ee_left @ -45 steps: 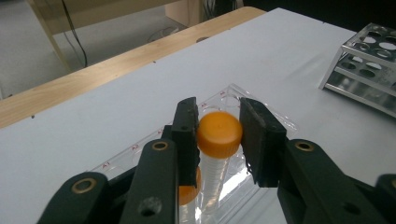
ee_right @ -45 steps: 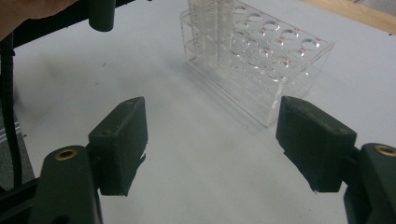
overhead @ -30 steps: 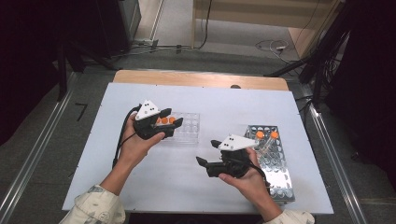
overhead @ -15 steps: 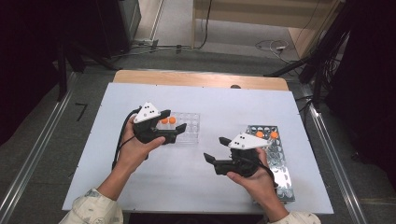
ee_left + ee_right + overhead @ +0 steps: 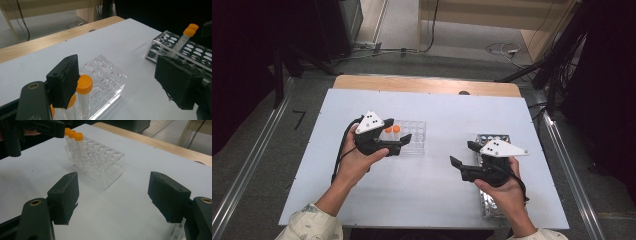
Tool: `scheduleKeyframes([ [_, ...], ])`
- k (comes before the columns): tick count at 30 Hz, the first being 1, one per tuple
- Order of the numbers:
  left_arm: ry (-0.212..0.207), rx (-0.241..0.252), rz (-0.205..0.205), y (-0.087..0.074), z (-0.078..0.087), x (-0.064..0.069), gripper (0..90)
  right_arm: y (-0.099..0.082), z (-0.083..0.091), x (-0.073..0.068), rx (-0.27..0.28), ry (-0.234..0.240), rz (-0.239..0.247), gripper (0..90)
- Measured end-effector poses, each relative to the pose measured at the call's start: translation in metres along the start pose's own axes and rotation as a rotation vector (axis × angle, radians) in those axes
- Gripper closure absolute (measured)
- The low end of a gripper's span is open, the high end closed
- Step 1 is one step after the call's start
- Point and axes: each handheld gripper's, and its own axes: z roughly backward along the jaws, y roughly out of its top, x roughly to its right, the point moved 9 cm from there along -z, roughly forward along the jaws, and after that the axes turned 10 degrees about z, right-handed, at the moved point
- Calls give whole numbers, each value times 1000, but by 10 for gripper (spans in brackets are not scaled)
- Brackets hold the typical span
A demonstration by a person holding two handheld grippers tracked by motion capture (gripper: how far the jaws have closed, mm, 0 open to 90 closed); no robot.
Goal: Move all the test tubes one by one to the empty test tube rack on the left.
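Your right gripper (image 5: pixel 460 154) hangs over bare white table (image 5: pixel 437 200) with its jaws wide apart and nothing in them. Your left gripper (image 5: pixel 399 135) has just been opening its jaws; they stand wide, and an orange-capped tube (image 5: pixel 84 96) stands between them, touched by neither pad. The tube stands straight up, cap on top, in the near end of the clear rack (image 5: pixel 110 81), next to other orange caps. Farther off to the right sits a metal rack (image 5: pixel 175 50) with one tube (image 5: pixel 186 35) leaning in it. Nothing blocks the way between the racks.
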Motion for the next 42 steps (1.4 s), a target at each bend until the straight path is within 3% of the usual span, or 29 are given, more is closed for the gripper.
scheduleKeyframes([
  [15,-5,6,-1,0,1,1,212,-8,28,53,16,-153,-51,237],
  [27,-2,0,-5,-1,0,1,211,-32,42,94,6,-261,-93,250],
  [33,-3,4,-3,-1,1,2,210,-47,43,105,0,-274,-101,260],
  [42,-4,-1,-5,-2,0,3,202,-64,40,106,-11,-248,-79,277],
])
